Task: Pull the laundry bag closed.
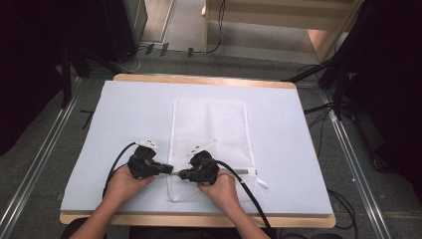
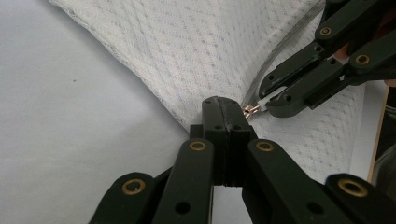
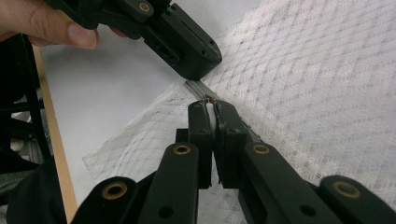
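Pinching mesh bag [image 1: 209, 144] edge – left claw [image 2: 225, 108] | white zipper pull [image 3: 211, 114] – right claw [image 3: 211, 108]

One white mesh bag [image 1: 209, 144] is counted, laid flat on one pale blue mat [image 1: 124, 114], which is spread over one wooden table [image 1: 199, 79]. One zipper [image 2: 280, 46] is seen along the bag's edge, with one white pull tab [image 3: 211, 114]. Two grippers are counted: one left gripper [image 1: 166, 169] and one right gripper [image 1: 181, 174], each with two black jaws. Two hands are seen, one left hand [image 1: 124, 184] and one right hand [image 1: 221, 189]. Two cables [image 1: 244, 189] are counted, one trailing from each gripper.
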Motion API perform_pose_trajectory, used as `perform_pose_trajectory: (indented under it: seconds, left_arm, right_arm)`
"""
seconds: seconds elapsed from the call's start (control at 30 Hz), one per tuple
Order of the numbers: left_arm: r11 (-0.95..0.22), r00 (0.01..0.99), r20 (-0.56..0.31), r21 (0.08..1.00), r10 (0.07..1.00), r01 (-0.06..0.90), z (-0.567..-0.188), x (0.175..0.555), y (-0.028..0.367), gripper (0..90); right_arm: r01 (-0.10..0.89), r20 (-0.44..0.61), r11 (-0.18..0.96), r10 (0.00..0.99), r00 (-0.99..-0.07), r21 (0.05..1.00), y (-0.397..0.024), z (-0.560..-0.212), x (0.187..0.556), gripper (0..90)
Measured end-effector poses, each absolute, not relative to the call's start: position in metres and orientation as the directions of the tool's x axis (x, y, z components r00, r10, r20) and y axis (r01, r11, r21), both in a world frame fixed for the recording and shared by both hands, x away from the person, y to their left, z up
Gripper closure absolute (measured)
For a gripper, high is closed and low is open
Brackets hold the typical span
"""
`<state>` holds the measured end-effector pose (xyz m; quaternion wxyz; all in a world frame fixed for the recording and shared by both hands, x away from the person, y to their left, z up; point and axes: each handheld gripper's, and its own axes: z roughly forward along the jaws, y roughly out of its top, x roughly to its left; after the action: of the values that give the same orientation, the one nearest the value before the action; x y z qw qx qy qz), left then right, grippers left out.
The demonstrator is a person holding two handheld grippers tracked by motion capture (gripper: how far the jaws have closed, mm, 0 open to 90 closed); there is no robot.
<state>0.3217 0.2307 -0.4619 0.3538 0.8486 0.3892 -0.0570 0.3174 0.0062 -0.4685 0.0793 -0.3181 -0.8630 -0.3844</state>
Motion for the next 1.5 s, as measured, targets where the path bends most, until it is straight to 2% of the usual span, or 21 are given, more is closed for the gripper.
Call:
perform_pose_trajectory:
  seconds: [1.5]
  left_arm:
    - [-0.444, 0.691, -0.378, 0.558, 0.616, 0.701, -0.462, 0.322, 0.231, 90.0]
  right_arm:
    - [0.632, 0.412, 0.479, 0.490, -0.768, 0.609, -0.010, -0.467, 0.320, 88.9]
